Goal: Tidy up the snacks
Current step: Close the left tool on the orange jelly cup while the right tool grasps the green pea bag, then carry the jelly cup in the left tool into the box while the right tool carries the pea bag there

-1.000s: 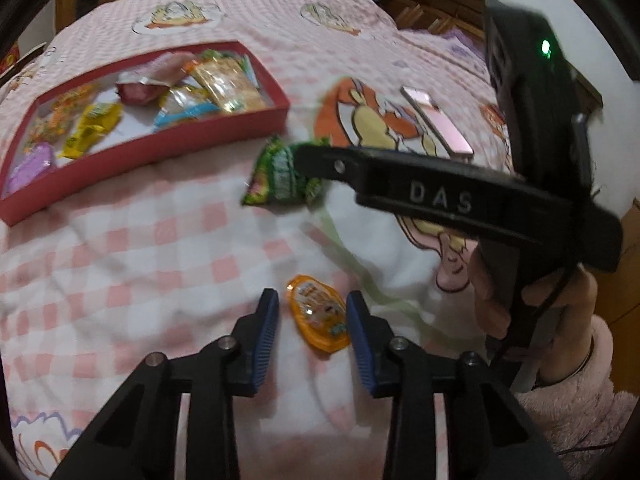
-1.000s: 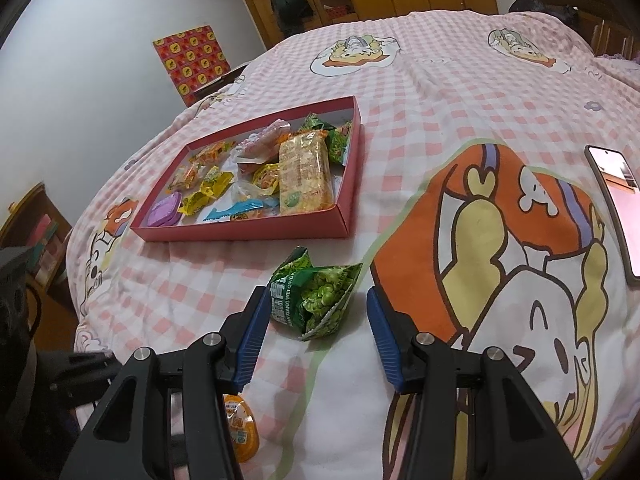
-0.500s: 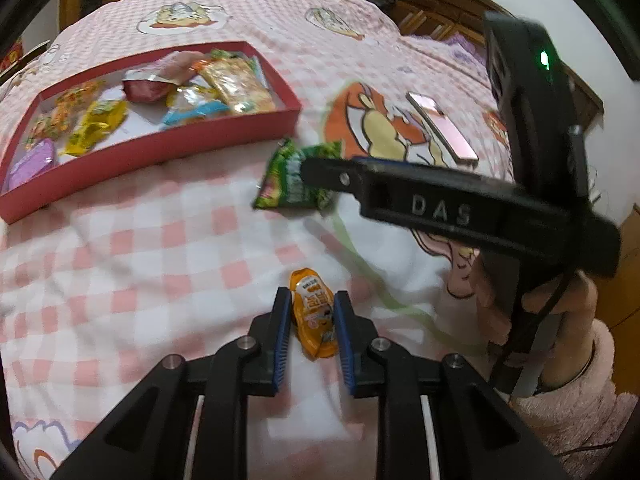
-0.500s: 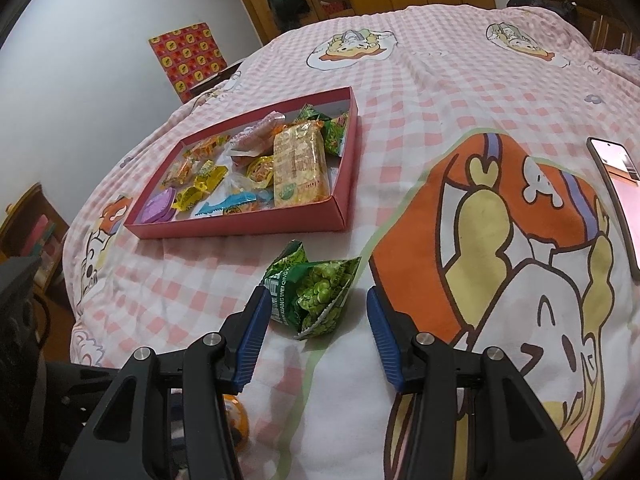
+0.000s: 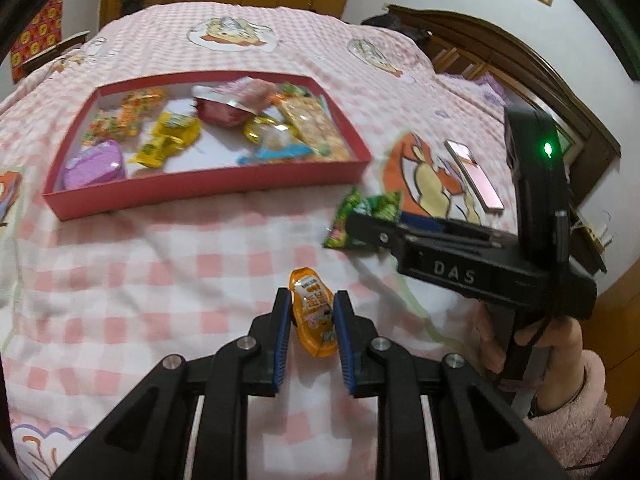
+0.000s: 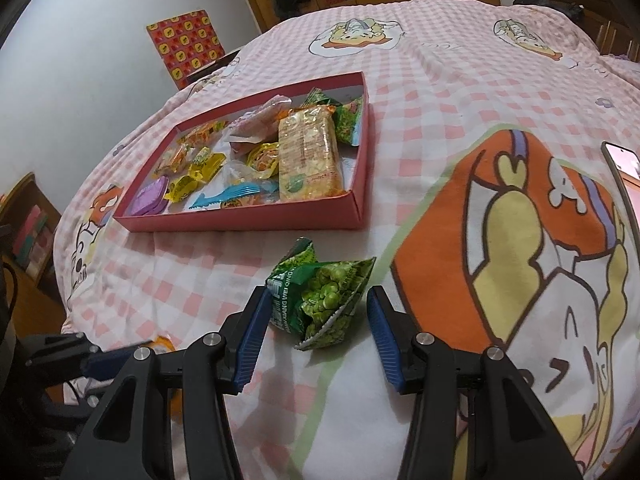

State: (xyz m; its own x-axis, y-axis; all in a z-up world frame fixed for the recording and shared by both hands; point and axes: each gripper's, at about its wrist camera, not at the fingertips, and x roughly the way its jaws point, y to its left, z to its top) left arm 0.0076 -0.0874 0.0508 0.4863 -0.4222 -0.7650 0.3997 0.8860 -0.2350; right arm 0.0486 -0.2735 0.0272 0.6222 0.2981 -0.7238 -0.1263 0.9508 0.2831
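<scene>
Your left gripper [image 5: 310,322] pinches the orange plastic jelly cup [image 5: 313,312], long axis running up-frame; the red cardboard tray [image 5: 208,194] lies upper left. Your right gripper [image 6: 316,326] stands spread around the green pea packet [image 6: 324,300]

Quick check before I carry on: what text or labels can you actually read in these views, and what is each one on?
"DAS": raised letters on the right claw's black body.
"XIANG WEI QING": partial, on the green pea packet.
Orange jelly pouch in the left claw: print too blurred.
Snacks in the red box: print too small.
</scene>
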